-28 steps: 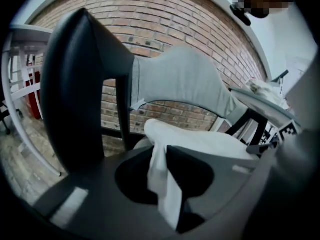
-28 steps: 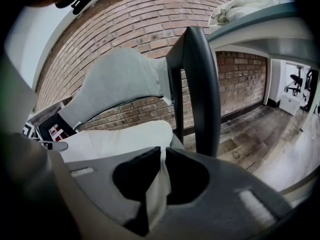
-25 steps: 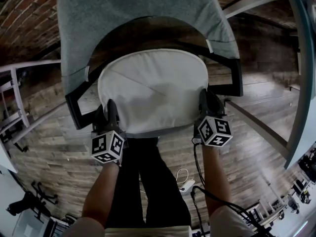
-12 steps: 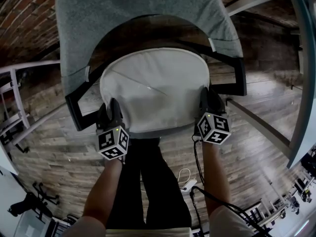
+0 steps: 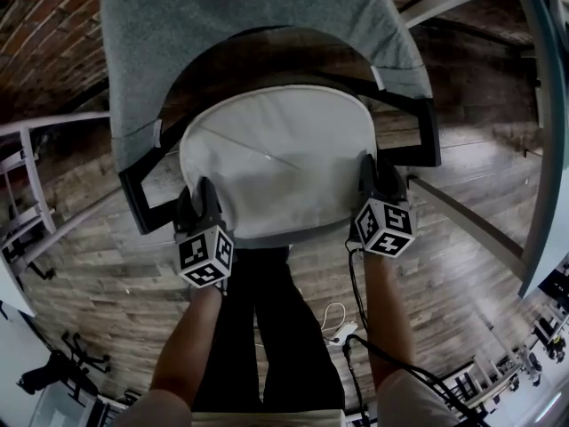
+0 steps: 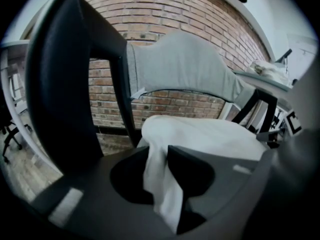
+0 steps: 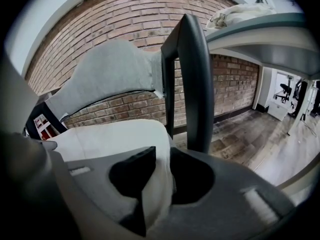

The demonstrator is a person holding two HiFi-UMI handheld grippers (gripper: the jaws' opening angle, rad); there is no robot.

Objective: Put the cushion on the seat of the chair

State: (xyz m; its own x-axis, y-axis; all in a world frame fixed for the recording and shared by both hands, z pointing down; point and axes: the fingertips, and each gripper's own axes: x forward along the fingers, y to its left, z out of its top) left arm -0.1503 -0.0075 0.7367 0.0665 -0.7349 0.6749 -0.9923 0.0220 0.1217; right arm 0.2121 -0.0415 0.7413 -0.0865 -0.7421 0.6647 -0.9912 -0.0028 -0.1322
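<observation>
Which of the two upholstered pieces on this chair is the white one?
The cushion, lying flat between the two black armrests. The backrest rising behind it is grey.

White cushion [image 5: 277, 163] lies on the seat of a grey-backed chair [image 5: 222, 16], which stands on wood-plank floor [image 5: 98, 274].

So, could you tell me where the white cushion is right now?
In the head view the white cushion lies centred on the chair seat, between the black armrests and in front of the grey backrest.
</observation>
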